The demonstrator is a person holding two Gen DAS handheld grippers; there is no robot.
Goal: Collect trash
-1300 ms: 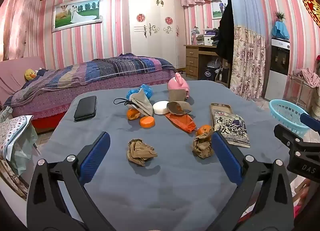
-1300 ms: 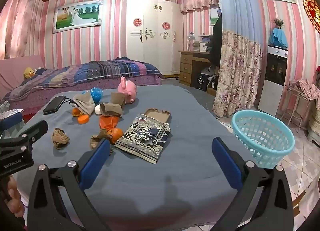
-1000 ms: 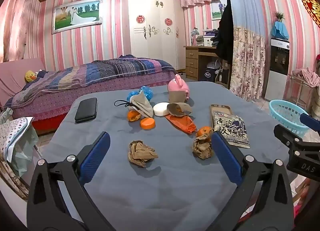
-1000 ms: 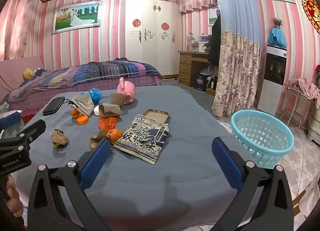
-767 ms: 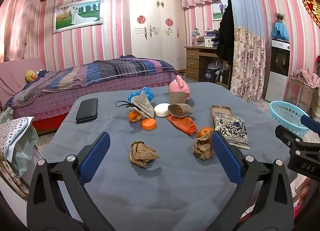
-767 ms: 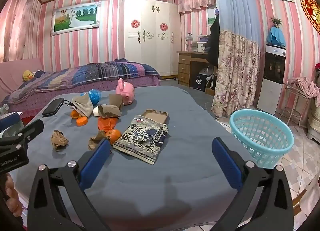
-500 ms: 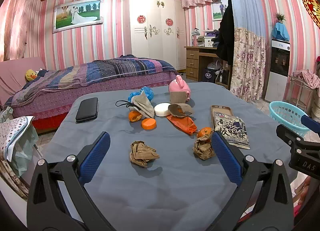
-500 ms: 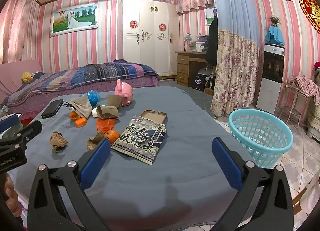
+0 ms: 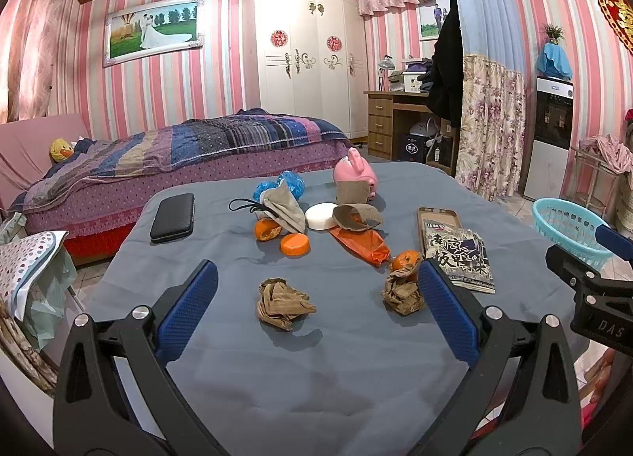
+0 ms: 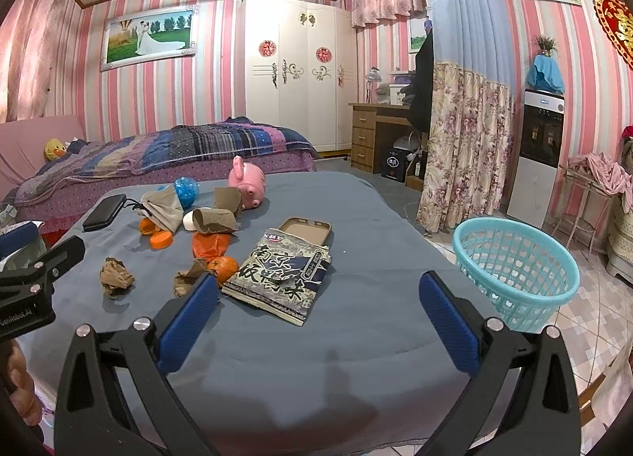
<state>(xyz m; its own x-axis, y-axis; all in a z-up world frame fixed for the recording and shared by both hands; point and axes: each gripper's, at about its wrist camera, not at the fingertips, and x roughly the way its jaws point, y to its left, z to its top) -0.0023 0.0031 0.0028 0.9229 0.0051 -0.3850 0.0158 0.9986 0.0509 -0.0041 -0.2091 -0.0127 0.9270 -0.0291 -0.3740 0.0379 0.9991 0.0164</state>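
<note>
Trash lies scattered on a blue-grey table (image 9: 356, 369). A crumpled brown paper wad (image 9: 283, 303) sits just ahead of my left gripper (image 9: 316, 313), which is open and empty. A second brown wad (image 9: 401, 292) leans on an orange peel (image 9: 405, 259) by the left gripper's right finger. Farther back lie an orange wrapper (image 9: 358, 240), an orange cap (image 9: 294, 244), torn cardboard tubes (image 9: 356, 216) and a printed snack bag (image 10: 281, 278). My right gripper (image 10: 316, 313) is open and empty over bare cloth. A teal basket (image 10: 514, 270) stands on the floor to the right.
A black phone (image 9: 173, 217), a pink pig toy (image 9: 354, 175), a white round lid (image 9: 319, 216), a blue crinkled ball (image 9: 290, 184) and a phone case (image 10: 306, 229) also rest on the table. A bed (image 9: 178, 155) stands behind, a curtain (image 10: 463, 120) at right.
Both grippers have drifted slightly back and up, so the table items look a little farther and lower. Neither gripper has opened, shut or touched anything.
</note>
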